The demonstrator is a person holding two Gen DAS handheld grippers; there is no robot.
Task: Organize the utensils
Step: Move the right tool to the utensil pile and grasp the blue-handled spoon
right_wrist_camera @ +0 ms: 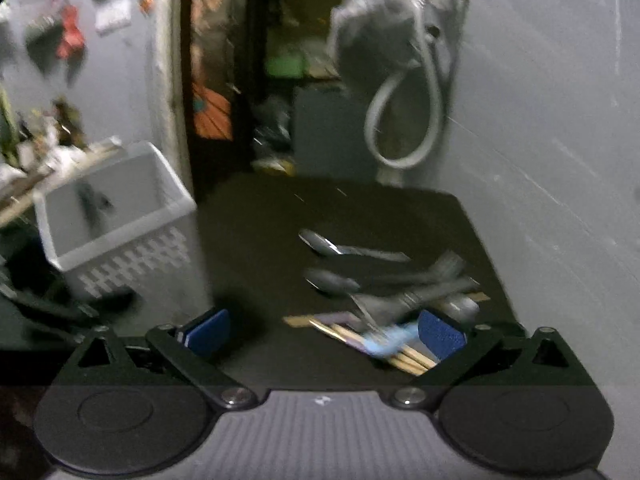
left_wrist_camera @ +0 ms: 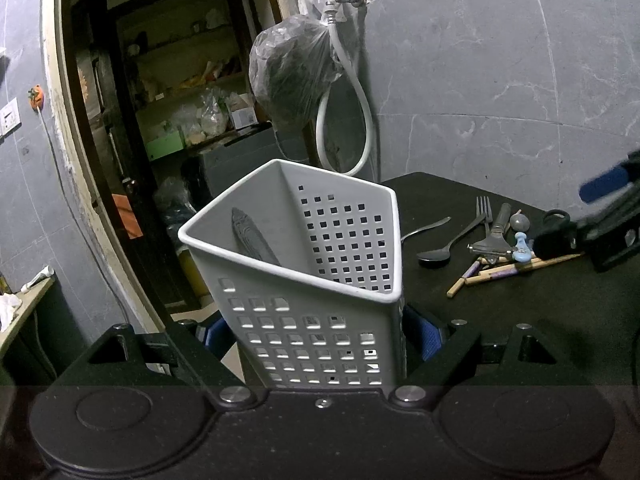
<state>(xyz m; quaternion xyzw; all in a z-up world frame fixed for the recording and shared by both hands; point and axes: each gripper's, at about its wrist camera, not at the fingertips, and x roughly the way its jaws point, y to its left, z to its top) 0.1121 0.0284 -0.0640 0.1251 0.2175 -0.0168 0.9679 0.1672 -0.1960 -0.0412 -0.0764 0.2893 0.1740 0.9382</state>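
A: Right gripper (right_wrist_camera: 324,332): jaws spread wide, nothing between the pads. It points down at the pile (right_wrist_camera: 384,300) on the black table (right_wrist_camera: 260,216). The frame is motion-blurred.

B: Which way does the pile lie from it?

A: Ahead and off to its right-finger side. The right pad sits just over the near end of the sticks (right_wrist_camera: 404,354) and a light blue piece (right_wrist_camera: 390,340). The left pad hangs over bare table. Long axes mostly run across the view, slanting up to the right, so a grip would have to cross them.

B: Left gripper?

A: Left gripper (left_wrist_camera: 320,338) is clamped on the lower walls of the white basket (left_wrist_camera: 304,320), one blue pad on each side. The basket tilts, mouth toward the pile. One dark utensil (left_wrist_camera: 256,236) leans inside.

B: Which hand is nearer the pile?

A: The right, clearly. In the left view the pile lies well to the right of the basket, with the right gripper (left_wrist_camera: 600,220) at its far edge.

B: Counts?

A: One basket. One utensil in it. Loose: two spoons (left_wrist_camera: 434,255), one fork (left_wrist_camera: 484,208), one dark-handled tool (left_wrist_camera: 498,232), one small grey round-ended piece (left_wrist_camera: 519,222), one blue piece. Sticks: at least three, exact number unclear where they overlap.

B: Judgement?

A: Next pick probably comes from the near end of the pile. Overlap there risks dragging a neighbour.
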